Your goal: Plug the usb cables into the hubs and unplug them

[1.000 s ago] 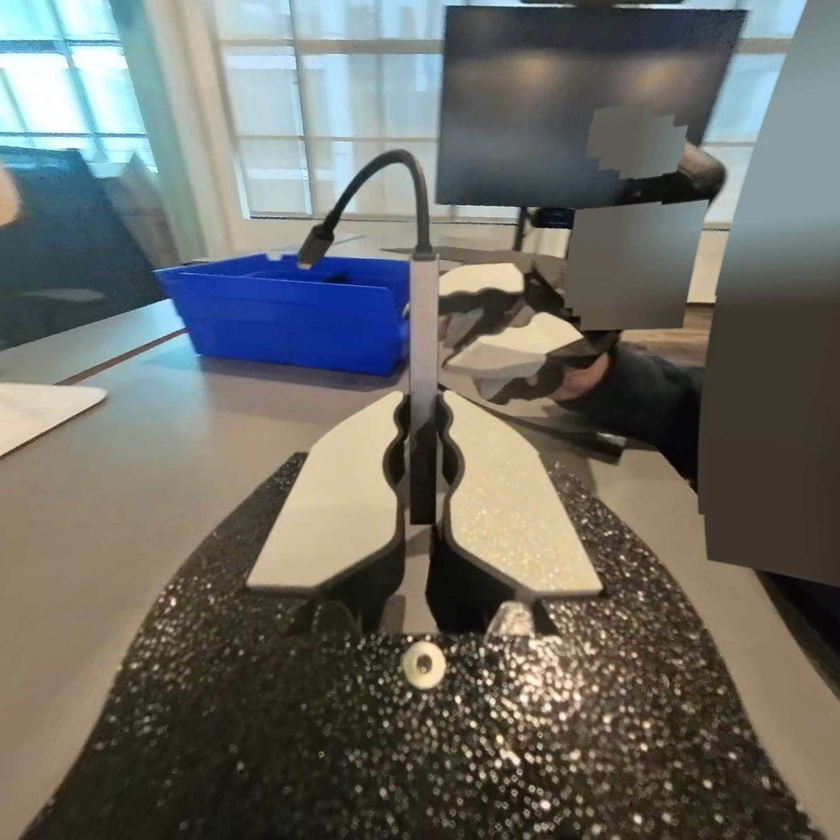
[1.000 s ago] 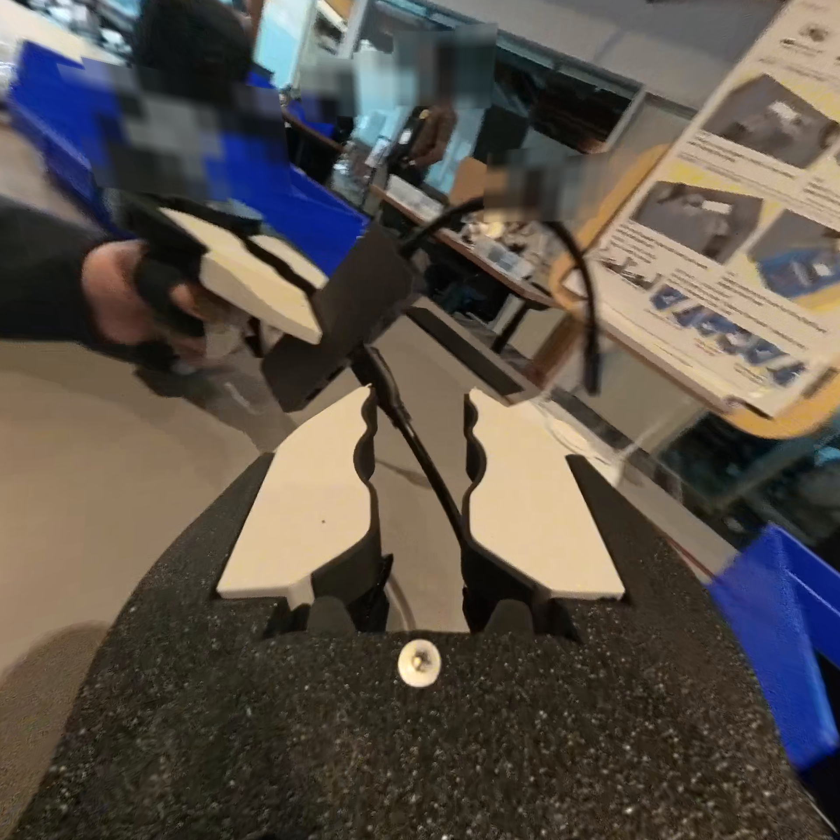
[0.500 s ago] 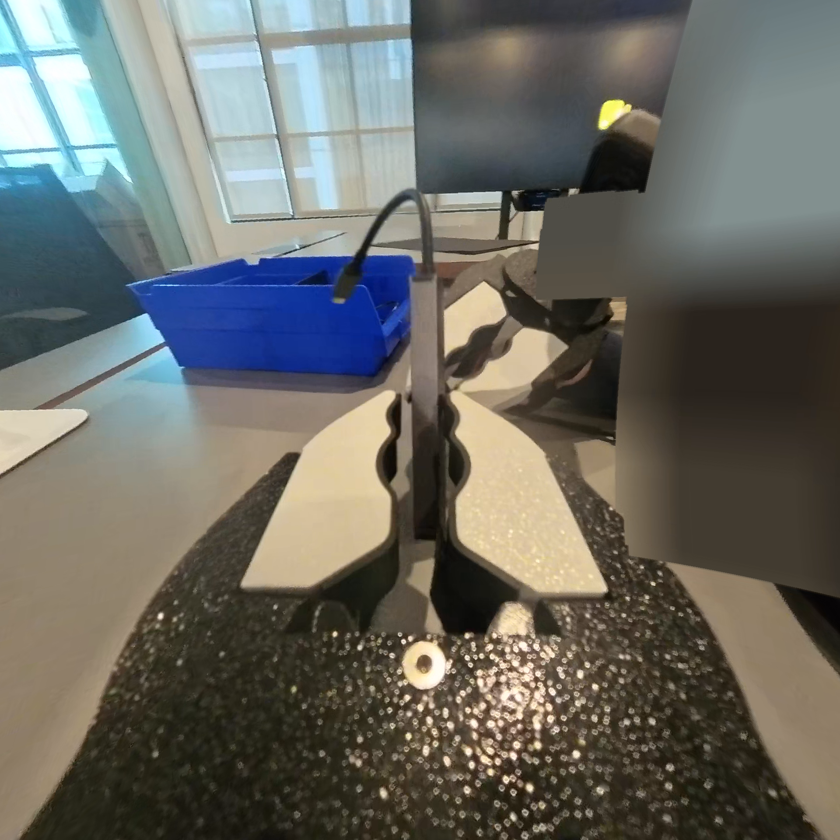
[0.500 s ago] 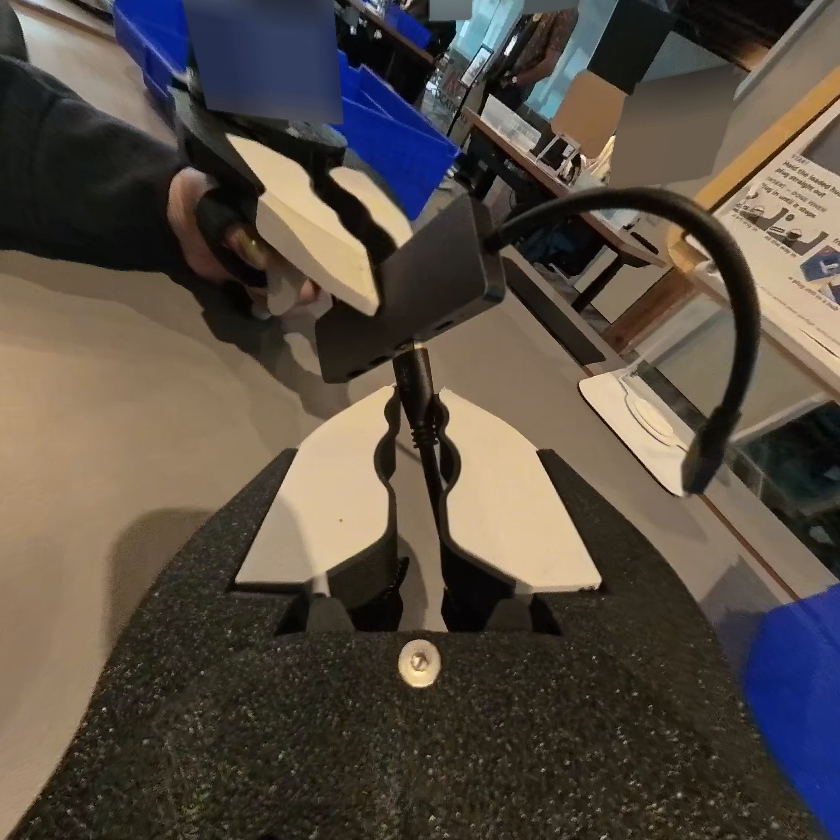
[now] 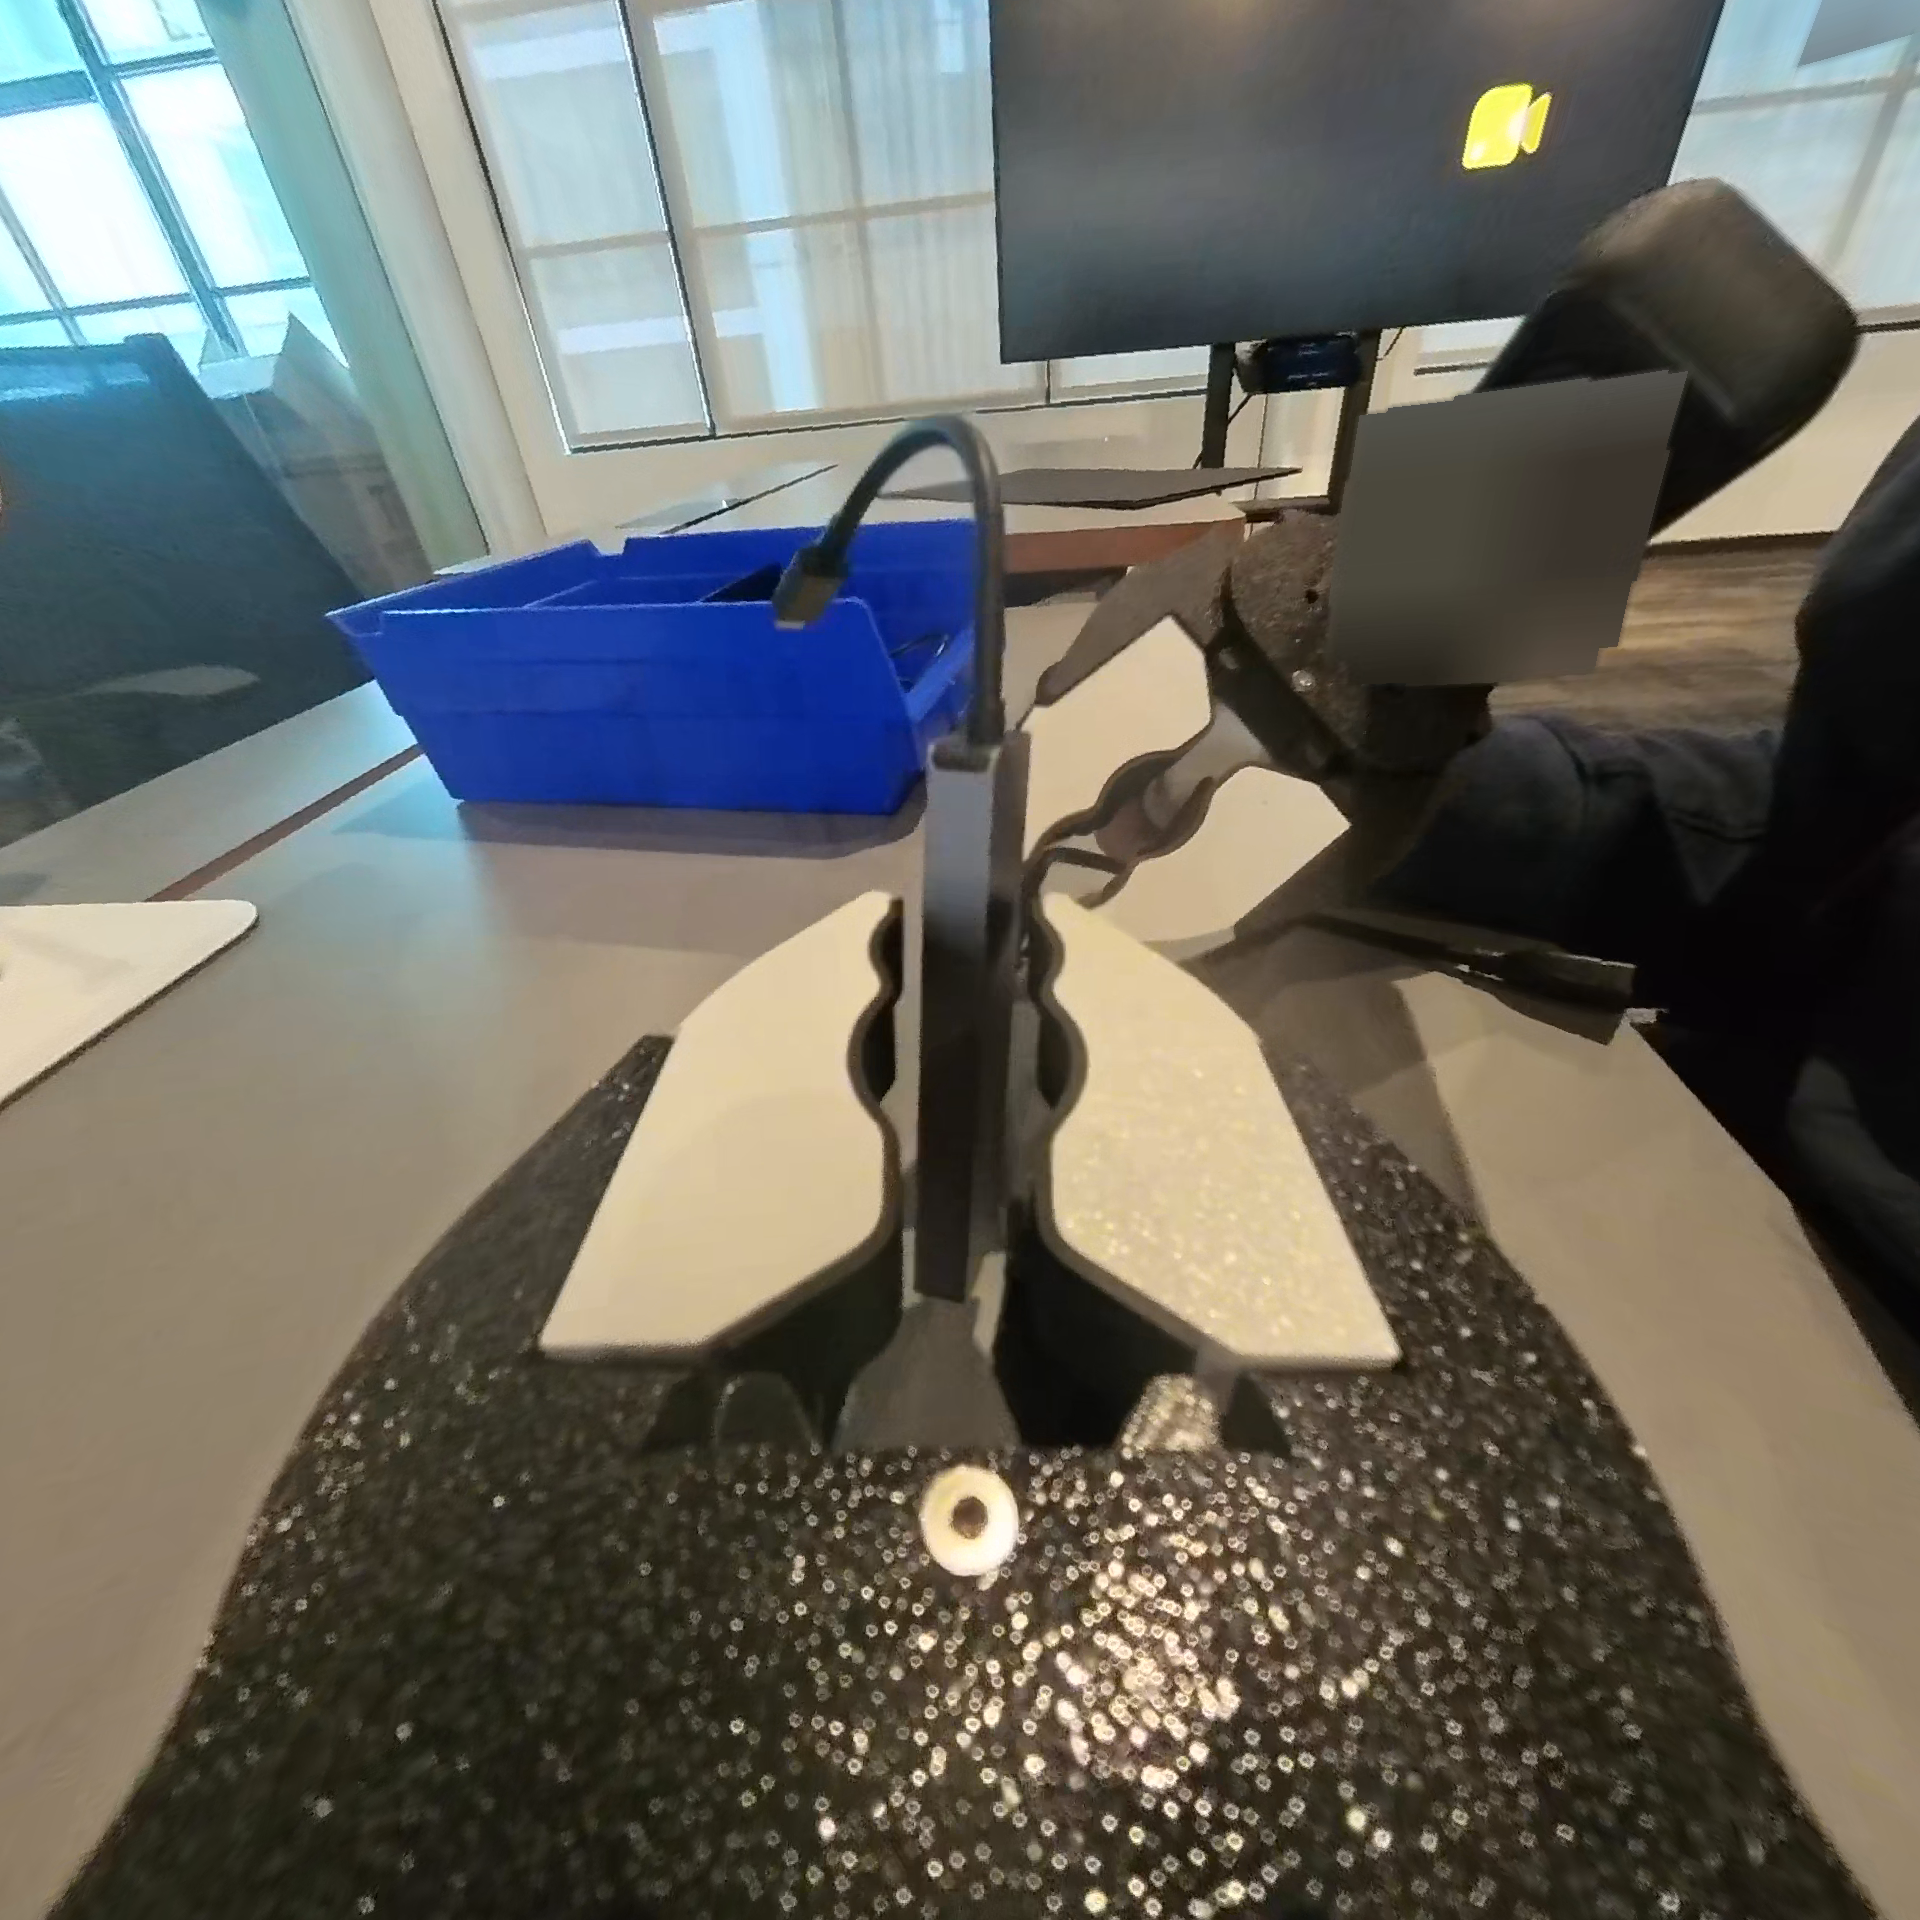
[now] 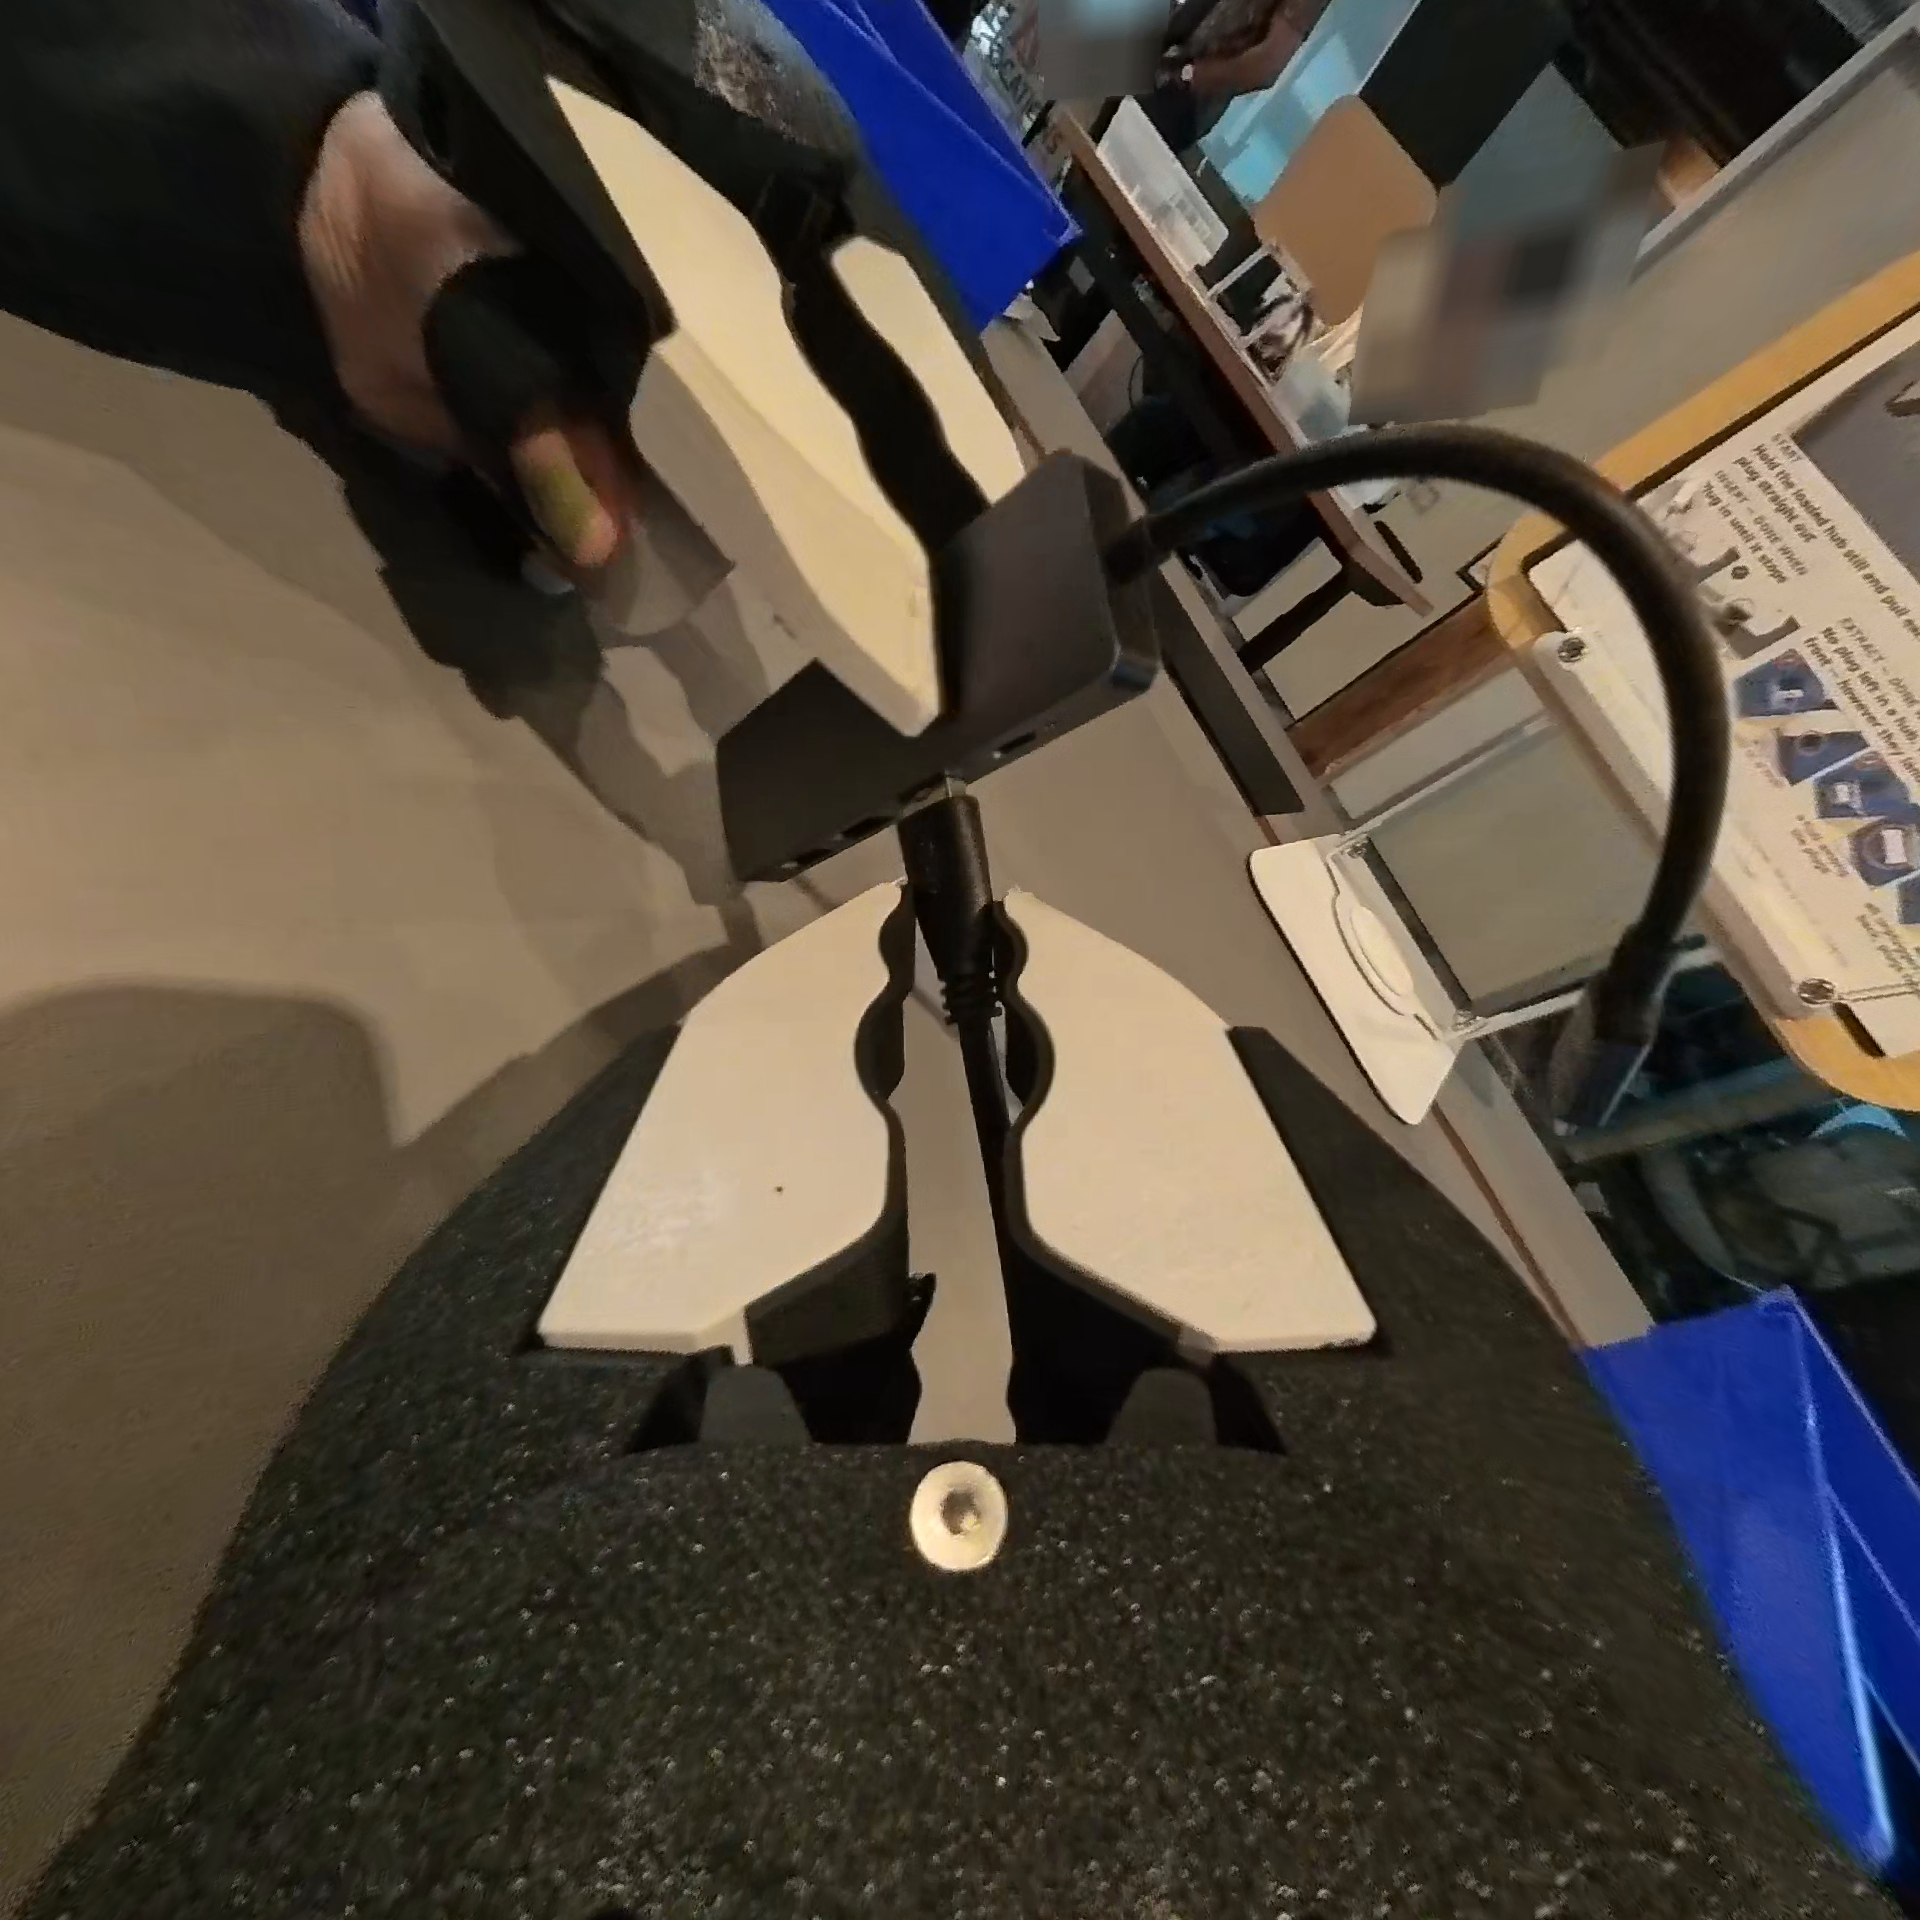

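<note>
My left gripper (image 5: 966, 935) is shut on a dark grey USB hub (image 5: 961, 997), held edge-up above the table. The hub's own short black cable (image 5: 966, 499) arcs up and left, its plug hanging free. In the right wrist view the hub (image 6: 935, 675) shows flat-on, clamped by the left gripper's white fingers (image 6: 831, 499). My right gripper (image 6: 951, 904) is shut on a black USB cable plug (image 6: 951, 883), whose metal tip sits at a port on the hub's lower edge. The right gripper also shows in the left wrist view (image 5: 1132, 810), just right of the hub.
A blue plastic bin (image 5: 665, 686) stands on the grey table (image 5: 364, 987) behind the hub. A white pad (image 5: 94, 966) lies at the left. A dark monitor (image 5: 1330, 166) stands at the back. An instruction board (image 6: 1787, 623) and another blue bin (image 6: 1808, 1558) are to the right.
My right gripper closed on the cable plug and brought it up to the hub's lower edge. The left gripper has kept hold of the hub, and the two have drawn closer.
</note>
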Available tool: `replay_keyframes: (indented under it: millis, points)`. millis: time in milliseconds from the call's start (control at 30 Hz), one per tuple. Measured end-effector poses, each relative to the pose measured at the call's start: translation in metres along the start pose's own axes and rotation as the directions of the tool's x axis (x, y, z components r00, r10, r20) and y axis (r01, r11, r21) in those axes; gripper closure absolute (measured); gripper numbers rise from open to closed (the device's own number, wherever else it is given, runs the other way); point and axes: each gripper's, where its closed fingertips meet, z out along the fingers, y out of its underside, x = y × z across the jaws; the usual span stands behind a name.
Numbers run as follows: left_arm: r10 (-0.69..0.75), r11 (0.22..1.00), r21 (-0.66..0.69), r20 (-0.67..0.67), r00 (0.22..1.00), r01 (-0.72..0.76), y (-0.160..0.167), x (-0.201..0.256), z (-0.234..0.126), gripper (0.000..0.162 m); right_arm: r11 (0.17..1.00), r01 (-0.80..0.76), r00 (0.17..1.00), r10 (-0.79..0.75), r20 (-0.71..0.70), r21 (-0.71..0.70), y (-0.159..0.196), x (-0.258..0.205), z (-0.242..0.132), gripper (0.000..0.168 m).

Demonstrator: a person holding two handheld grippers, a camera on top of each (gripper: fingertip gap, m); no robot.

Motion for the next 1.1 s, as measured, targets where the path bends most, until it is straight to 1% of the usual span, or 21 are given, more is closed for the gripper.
replay_keyframes:
  millis: [67, 133, 167, 200, 333, 433, 533, 633, 733, 833, 967, 1033, 1067, 1100]
  points:
    - [-0.012, 1.0, -0.025, -0.014, 1.0, 0.011, 0.003, 0.002, 0.001, 0.137, 1.0, 0.009, 1.0, -0.009, -0.02, 0.008, -0.002, 0.003, -0.001, 0.155]
    - [-0.035, 0.998, -0.046, -0.048, 0.998, 0.033, 0.006, 0.006, 0.001, 0.138, 0.999, 0.024, 0.999, -0.023, -0.034, 0.022, -0.004, 0.004, -0.002, 0.155]
    - [-0.043, 0.998, -0.049, -0.054, 0.998, 0.041, 0.006, 0.006, 0.001, 0.14, 0.999, 0.033, 0.999, -0.032, -0.04, 0.029, -0.006, 0.004, -0.003, 0.155]
    - [-0.048, 0.998, -0.044, -0.051, 0.998, 0.046, 0.005, 0.006, 0.0, 0.146, 0.999, 0.043, 0.998, -0.041, -0.041, 0.034, -0.007, 0.004, -0.003, 0.155]
    - [-0.052, 0.998, -0.029, -0.066, 0.996, 0.05, 0.003, 0.007, -0.001, 0.15, 0.998, 0.042, 0.998, -0.04, -0.045, 0.051, -0.009, 0.004, -0.003, 0.154]
    - [-0.002, 1.0, -0.021, -0.055, 0.998, 0.001, 0.003, 0.008, 0.0, 0.15, 0.999, -0.001, 0.999, 0.003, -0.039, 0.052, -0.009, 0.004, -0.004, 0.152]
    - [0.101, 0.994, -0.033, -0.044, 0.994, -0.102, 0.005, 0.01, 0.0, 0.151, 0.989, -0.106, 0.994, 0.105, 0.017, 0.104, -0.016, 0.002, -0.008, 0.142]
    - [0.152, 0.987, -0.03, -0.083, 0.985, -0.155, 0.006, 0.018, 0.0, 0.151, 0.976, -0.184, 0.981, 0.175, 0.078, 0.116, -0.016, -0.001, -0.009, 0.136]
    - [0.145, 0.989, -0.014, -0.129, 0.981, -0.148, 0.005, 0.024, -0.001, 0.151, 0.976, -0.2, 0.972, 0.185, 0.147, 0.09, -0.013, -0.011, -0.008, 0.142]
    - [0.121, 0.992, -0.011, -0.16, 0.98, -0.124, 0.004, 0.027, -0.002, 0.151, 0.972, -0.214, 0.958, 0.19, 0.213, 0.093, -0.016, -0.019, -0.01, 0.154]
    - [0.133, 0.987, -0.062, -0.23, 0.964, -0.15, 0.007, 0.037, -0.006, 0.151, 0.967, -0.251, 0.913, 0.222, 0.343, 0.041, -0.018, -0.032, -0.016, 0.159]
    - [0.107, 0.988, -0.079, -0.274, 0.956, -0.133, 0.005, 0.041, -0.011, 0.151, 0.97, -0.236, 0.908, 0.198, 0.37, 0.062, -0.023, -0.035, -0.019, 0.159]
    - [0.087, 0.99, -0.08, -0.283, 0.955, -0.114, 0.003, 0.04, -0.015, 0.151, 0.975, -0.217, 0.911, 0.184, 0.37, 0.048, -0.02, -0.035, -0.021, 0.159]
    - [0.061, 0.996, -0.044, -0.256, 0.965, -0.075, -0.006, 0.031, -0.026, 0.151, 0.983, -0.183, 0.932, 0.174, 0.318, -0.004, -0.005, -0.026, -0.022, 0.159]
